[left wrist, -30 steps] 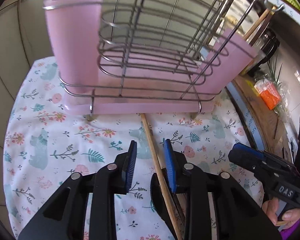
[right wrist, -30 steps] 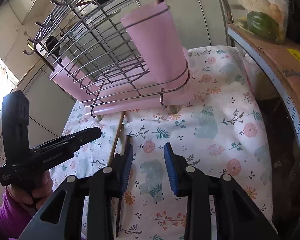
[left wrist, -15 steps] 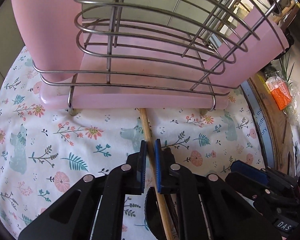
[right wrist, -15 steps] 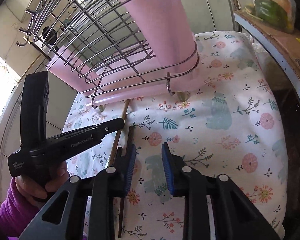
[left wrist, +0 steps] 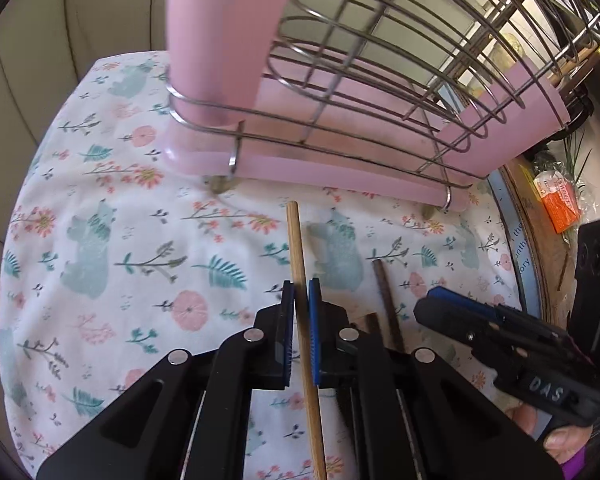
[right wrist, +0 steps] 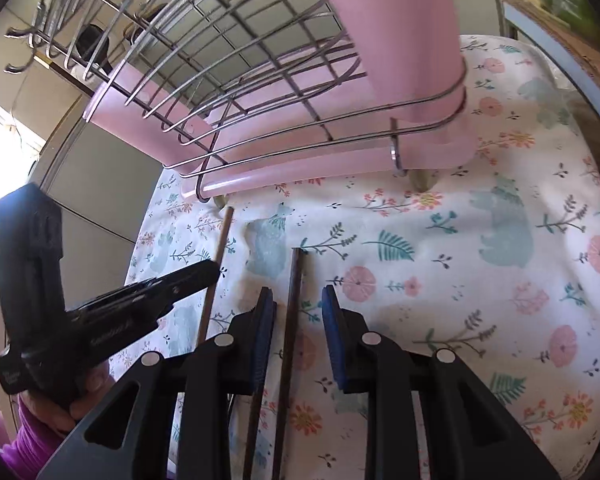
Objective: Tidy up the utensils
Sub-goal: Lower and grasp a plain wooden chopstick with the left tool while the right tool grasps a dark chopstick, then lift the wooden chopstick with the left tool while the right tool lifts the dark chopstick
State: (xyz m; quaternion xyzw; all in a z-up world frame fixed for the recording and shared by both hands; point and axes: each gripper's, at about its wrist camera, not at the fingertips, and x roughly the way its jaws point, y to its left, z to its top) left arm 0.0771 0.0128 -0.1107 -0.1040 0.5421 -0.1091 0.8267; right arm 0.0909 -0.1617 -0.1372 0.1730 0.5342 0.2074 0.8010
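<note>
Now the left gripper [left wrist: 301, 312] has closed its fingers on the light wooden chopstick [left wrist: 296, 248], drawn back from the pink rack [left wrist: 300, 160]; the right gripper [right wrist: 298, 320] stays open astride the dark chopstick [right wrist: 294, 280], ready for racking.

A white cotton tablecloth [left wrist: 112, 216] printed with pale teal bears, pink flowers and green ferns covers the round table, whose bare rim [left wrist: 518, 240] shows as a blue-grey band. Beige panelled walls [left wrist: 68, 12] stand behind (seams visible). Bright daylight enters a window [right wrist: 4, 128].
</note>
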